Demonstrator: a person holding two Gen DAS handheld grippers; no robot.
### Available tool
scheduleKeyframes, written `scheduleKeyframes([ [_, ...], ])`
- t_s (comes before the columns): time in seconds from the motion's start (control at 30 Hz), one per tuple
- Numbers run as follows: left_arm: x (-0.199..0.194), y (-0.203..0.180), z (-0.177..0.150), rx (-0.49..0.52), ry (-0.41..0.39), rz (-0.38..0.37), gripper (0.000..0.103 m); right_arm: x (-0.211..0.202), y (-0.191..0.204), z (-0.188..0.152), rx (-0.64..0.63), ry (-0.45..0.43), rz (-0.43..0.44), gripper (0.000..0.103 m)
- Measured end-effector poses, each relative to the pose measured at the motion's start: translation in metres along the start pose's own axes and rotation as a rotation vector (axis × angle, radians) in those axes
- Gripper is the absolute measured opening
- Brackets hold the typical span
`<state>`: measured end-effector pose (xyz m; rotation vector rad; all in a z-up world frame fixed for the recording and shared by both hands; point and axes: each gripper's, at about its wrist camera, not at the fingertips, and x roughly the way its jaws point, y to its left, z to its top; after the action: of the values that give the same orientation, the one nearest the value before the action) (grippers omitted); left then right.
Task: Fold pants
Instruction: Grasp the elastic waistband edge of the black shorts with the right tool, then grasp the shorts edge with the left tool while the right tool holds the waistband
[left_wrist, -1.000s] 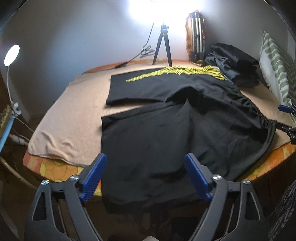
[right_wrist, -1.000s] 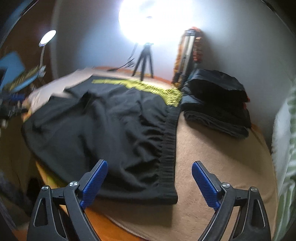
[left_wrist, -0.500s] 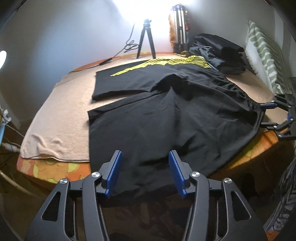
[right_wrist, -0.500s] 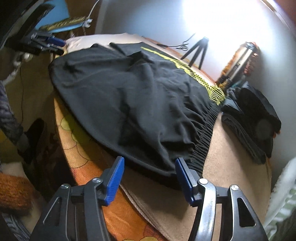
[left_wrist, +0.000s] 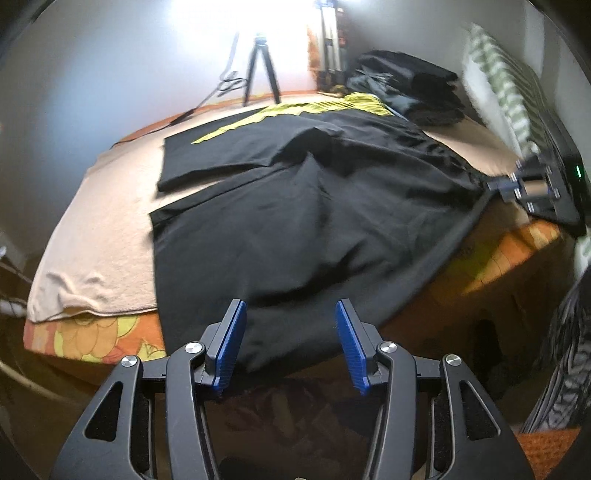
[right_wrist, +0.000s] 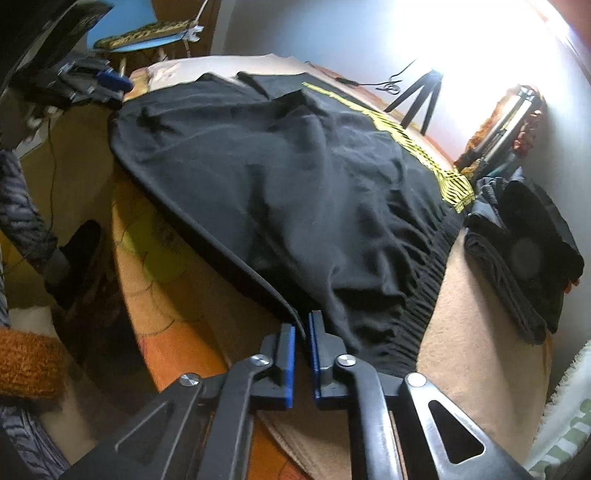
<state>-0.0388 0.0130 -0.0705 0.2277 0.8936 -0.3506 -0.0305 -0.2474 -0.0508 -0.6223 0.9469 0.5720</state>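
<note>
A stack of dark folded clothes (left_wrist: 410, 92) and a black tripod (left_wrist: 260, 70) are being seen at upper centre, past the black pants with a yellow side stripe (left_wrist: 303, 214) spread mid-frame on the beige-blanketed bed (left_wrist: 96, 236). The right gripper (right_wrist: 303, 354) is now being clamped on the pants' waistband corner, narrowed since before. The left gripper (left_wrist: 290, 343) is being held open at the hanging hem.

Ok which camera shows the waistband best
The right wrist view. The ribbed waistband runs close to the lens, and the right gripper is shut on the pants' corner beside it. In the left wrist view the waistband is only a far, blurred edge by that gripper.
</note>
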Motion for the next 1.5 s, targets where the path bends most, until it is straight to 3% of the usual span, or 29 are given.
scheduleKeyframes([
  [0.33,0.018,-0.023,-0.004,0.179,0.038,0.069,0.049,-0.014,-0.015,0.022,0.081,-0.067,-0.053,0.000],
  [0.53,0.020,-0.032,-0.003,0.198,0.039,0.043,0.049,-0.018,-0.027,0.025,0.148,-0.078,-0.086,0.000],
  [0.8,0.033,-0.021,0.004,0.188,0.051,0.130,0.049,-0.024,-0.033,0.031,0.167,-0.106,-0.102,0.000],
  [0.93,0.036,-0.014,0.004,0.172,0.056,0.126,0.048,-0.027,-0.033,0.031,0.178,-0.116,-0.102,0.000],
  [1.07,0.037,-0.013,0.001,0.179,0.058,0.099,0.018,-0.030,-0.034,0.031,0.189,-0.129,-0.101,0.000],
  [1.17,0.036,-0.010,-0.001,0.171,0.056,0.074,0.005,-0.031,-0.035,0.033,0.192,-0.135,-0.101,0.000],
  [1.5,0.016,0.008,0.014,0.108,-0.062,0.104,0.001,-0.036,-0.033,0.035,0.198,-0.157,-0.126,0.000],
])
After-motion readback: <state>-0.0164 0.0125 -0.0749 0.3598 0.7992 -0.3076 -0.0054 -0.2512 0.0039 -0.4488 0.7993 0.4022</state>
